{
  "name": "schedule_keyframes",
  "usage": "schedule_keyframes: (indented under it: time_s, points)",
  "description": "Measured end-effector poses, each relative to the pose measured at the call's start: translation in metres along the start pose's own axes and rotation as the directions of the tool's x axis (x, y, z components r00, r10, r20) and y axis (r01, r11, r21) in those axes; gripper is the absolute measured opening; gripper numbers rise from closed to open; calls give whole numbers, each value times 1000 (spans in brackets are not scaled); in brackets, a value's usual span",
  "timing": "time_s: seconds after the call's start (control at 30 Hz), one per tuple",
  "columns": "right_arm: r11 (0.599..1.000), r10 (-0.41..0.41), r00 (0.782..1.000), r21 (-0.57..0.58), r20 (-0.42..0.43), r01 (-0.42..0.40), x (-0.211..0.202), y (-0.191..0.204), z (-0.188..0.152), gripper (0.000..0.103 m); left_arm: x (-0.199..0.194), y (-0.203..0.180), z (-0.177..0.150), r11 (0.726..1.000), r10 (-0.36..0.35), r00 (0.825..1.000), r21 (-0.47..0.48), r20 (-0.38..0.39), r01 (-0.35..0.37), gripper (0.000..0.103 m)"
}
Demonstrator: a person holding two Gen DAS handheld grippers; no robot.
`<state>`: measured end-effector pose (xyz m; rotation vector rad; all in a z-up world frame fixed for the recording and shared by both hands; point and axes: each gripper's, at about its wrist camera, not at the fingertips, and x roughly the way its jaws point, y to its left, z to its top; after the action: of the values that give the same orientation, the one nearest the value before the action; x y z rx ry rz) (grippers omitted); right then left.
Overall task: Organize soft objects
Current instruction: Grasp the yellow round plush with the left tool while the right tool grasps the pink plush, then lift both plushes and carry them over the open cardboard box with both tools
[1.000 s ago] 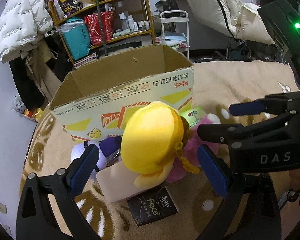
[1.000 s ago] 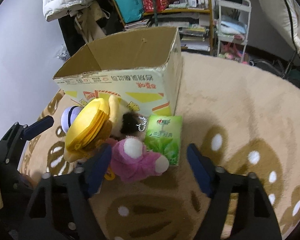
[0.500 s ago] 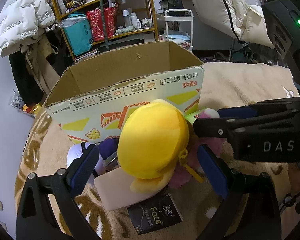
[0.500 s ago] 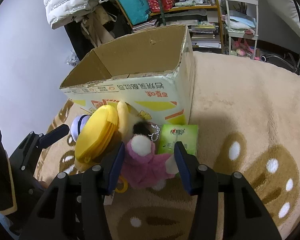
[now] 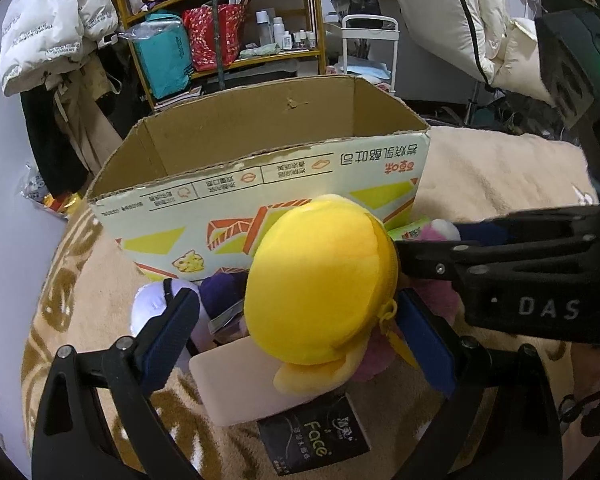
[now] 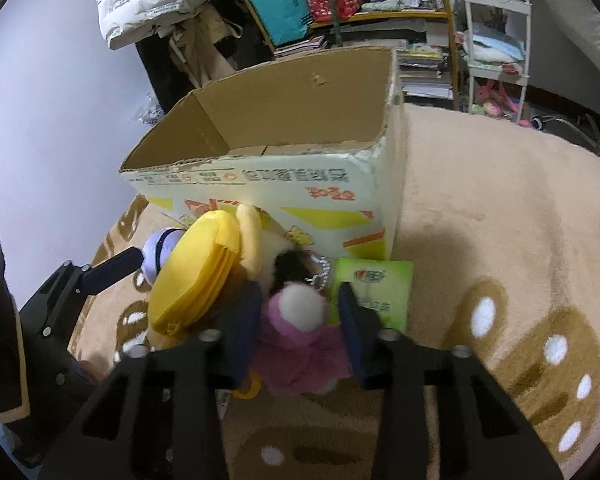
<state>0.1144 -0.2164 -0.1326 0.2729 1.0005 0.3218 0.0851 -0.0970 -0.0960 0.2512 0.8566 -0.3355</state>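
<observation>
Pink plush (image 6: 300, 340) clamped in right hand-held gripper (image 6: 298, 334), left hand-held gripper (image 5: 296, 336) wide

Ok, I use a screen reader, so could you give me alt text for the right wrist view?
The right tool is shut on a pink plush toy lying on a tan rug. Beside the plush are a yellow plush pouch and a green tissue pack, all in front of an open cardboard box. The left tool shows at the left edge.
</observation>
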Motion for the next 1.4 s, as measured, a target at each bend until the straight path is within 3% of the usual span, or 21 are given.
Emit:
schedule_keyframes:
  time_s: [0.1, 0.17, 0.27, 0.4, 0.7, 0.83, 1.0, 1.4]
  points:
    - [1000, 5, 1000, -13, -2, -5, 1, 3, 0, 28, 4, 2, 1, 1000, -23, 1000, -11, -7, 23, 81]
    - [1000, -7, 1000, -27, 5, 7, 1, 5, 0, 27, 6, 1, 0, 999, -39, 999, -13, -22, 38, 68]
    - [999, -31, 999, -43, 20, 32, 0, 7, -1, 25, 6, 2, -1, 998, -52, 998, -28, -21, 52, 62]
    - [994, -79, 995, -76, 61, 83, -7, 13, -1, 23, -1, 7, -1, 996, -59, 998, -62, -9, 58, 61]
    - [979, -176, 971, -73, 159, 190, -34, 17, 0, 22, -32, 5, -5, 999, 29, 997, -48, 71, -25, 61]
    - [966, -221, 946, -78, 236, 245, -53, 21, -1, 21, -50, 5, -9, 997, 72, 990, -47, 122, -67, 61]
    - [940, -271, 899, -106, 344, 324, -76, 35, -1, 21, -73, 9, -10, 994, 100, 978, -67, 180, -89, 61]
    - [904, -288, 821, -142, 493, 403, -122, 71, 2, 21, -123, 22, -10, 978, 202, 926, -108, 319, -176, 61]
